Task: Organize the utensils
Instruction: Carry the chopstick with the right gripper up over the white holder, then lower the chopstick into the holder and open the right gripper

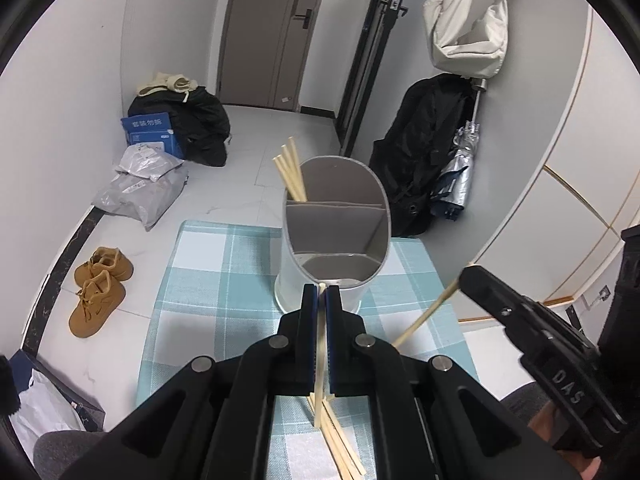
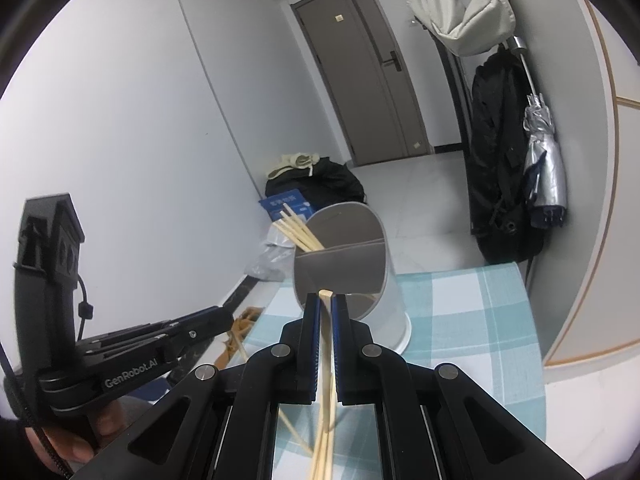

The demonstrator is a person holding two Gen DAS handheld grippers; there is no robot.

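Observation:
A white oval utensil holder with grey dividers stands on the teal plaid tablecloth. Several wooden chopsticks lean in its far left compartment. My left gripper is shut on a single chopstick, its tip just short of the holder's near rim. My right gripper is shut on another chopstick, also close to the near rim. Loose chopsticks lie on the cloth beneath the left gripper.
On the floor to the left are tan boots, grey parcels and a black bag. A black backpack and a silver umbrella hang at the right. A closed door is behind.

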